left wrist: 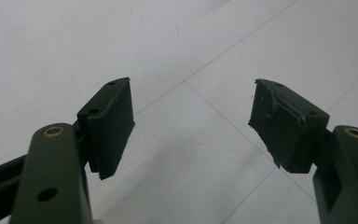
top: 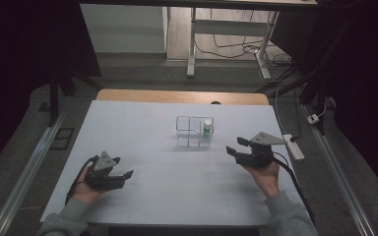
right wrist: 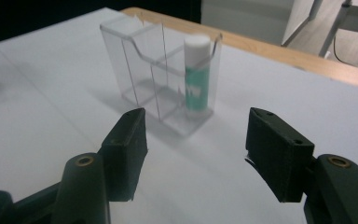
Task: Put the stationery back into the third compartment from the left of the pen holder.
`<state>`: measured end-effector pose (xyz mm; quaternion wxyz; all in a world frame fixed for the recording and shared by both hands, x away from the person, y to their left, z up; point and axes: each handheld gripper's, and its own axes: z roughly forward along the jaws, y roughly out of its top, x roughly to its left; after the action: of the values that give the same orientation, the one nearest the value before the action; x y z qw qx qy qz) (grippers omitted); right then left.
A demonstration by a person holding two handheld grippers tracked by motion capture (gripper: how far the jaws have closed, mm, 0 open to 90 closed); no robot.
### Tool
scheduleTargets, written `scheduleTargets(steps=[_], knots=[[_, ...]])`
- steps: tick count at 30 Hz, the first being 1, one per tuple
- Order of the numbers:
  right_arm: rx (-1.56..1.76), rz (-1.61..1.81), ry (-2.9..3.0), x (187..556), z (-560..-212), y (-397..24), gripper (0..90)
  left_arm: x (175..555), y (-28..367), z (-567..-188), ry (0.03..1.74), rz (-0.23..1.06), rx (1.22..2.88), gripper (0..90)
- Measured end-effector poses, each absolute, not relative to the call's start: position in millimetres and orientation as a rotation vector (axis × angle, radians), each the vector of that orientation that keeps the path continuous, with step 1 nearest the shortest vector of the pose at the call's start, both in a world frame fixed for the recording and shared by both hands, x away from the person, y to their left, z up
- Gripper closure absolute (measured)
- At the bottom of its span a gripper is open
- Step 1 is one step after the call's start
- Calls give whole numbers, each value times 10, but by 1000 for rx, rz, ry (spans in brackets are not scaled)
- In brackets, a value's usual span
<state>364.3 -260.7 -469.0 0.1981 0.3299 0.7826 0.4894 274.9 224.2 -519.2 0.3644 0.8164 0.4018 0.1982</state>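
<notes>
We work over a white table [top: 142,128] whose bare surface gives both hands free room. Near its far middle stands a clear divided organizer [top: 194,132], upright and well apart from both hands, so either can reach it from the front. In its rear right compartment a glue stick [top: 207,127] with a green label and white cap stands upright, leaning on nothing we can make out; it looks set where it belongs. Our right gripper [top: 232,149] hangs off to the organizer's right, pointing toward it, jaws spread with nothing between them, which we judge a release. Our left gripper [top: 123,173] rests low at the near left, jaws likewise spread and empty, out of the way.
</notes>
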Motion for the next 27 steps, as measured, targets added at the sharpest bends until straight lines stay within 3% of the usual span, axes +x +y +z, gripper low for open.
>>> scheduleTargets(steps=[11,27], knots=[[973,1307,2217,3271,-4929,-3018,370,2775,2270,-5189,1057,501,2077,298],[946,1277,2248,3257,-5014,-3096,359,2781,2278,-5188,1054,503,2076,299]])
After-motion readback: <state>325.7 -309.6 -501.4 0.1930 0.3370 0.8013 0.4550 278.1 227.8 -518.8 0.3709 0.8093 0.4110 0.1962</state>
